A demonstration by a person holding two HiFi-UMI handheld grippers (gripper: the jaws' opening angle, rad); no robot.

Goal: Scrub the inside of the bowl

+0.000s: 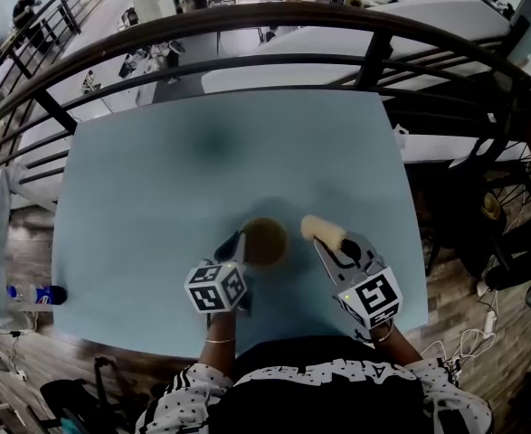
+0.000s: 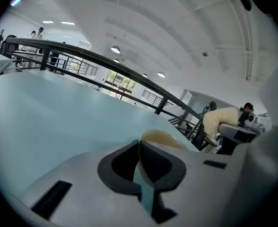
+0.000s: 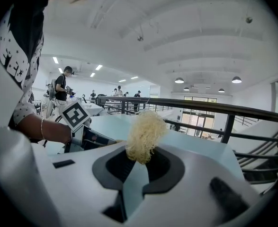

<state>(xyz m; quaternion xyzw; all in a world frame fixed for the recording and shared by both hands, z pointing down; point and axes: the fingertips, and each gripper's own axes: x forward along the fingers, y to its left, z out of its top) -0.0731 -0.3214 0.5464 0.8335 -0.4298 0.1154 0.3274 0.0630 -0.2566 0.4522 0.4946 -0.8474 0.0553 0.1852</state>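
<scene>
Dark, white-patterned clothing (image 1: 319, 391) is seen along the bottom edge of the head view. Only that view gives the whole layout. One brown bowl (image 1: 265, 240) is set on the pale blue worktop (image 1: 156, 179) near its front edge, between the left tool (image 1: 240, 242) and the right tool (image 1: 323, 246). One bottle (image 1: 37, 294) is seen by the worktop's left edge. The grips are shown in the gripper views alone. The left tool's jaws are closed on the bowl's thin rim. The right tool's jaws are clamped on one pale fibrous scrubber (image 3: 143, 134), which is held just right of the bowl. Two tools, one bowl and one scrubber are counted.
</scene>
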